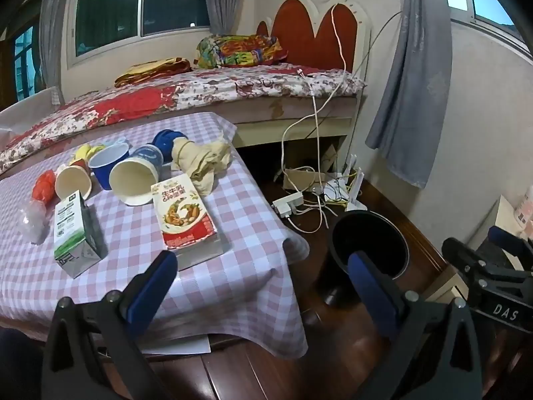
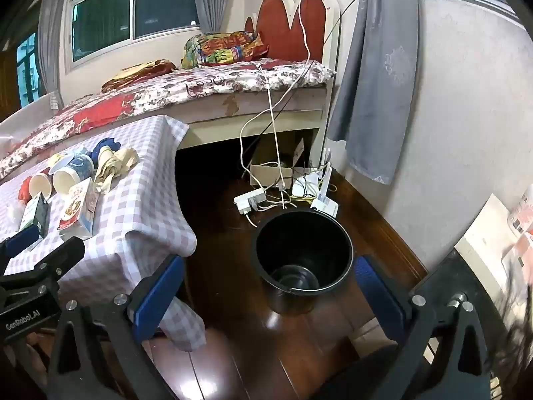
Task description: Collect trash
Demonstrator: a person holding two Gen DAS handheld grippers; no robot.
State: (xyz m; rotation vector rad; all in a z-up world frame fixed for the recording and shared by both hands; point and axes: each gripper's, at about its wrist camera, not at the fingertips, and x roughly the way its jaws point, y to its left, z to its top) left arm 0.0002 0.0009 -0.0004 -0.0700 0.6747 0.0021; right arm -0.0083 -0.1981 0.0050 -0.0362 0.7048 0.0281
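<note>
The black bin [image 2: 301,260] stands upright on the dark wood floor at centre frame in the right wrist view, mouth up, just beside the checked tablecloth's [image 1: 213,260] hanging corner. On the table at left, a noodle box [image 1: 185,211] lies flat, long axis running away toward the bed (printed face up), beside a standing milk carton [image 1: 75,233] and tipped paper cups [image 1: 135,176]. Left gripper [image 1: 263,266] and right gripper [image 2: 268,281] both gape, holding nothing.
</note>
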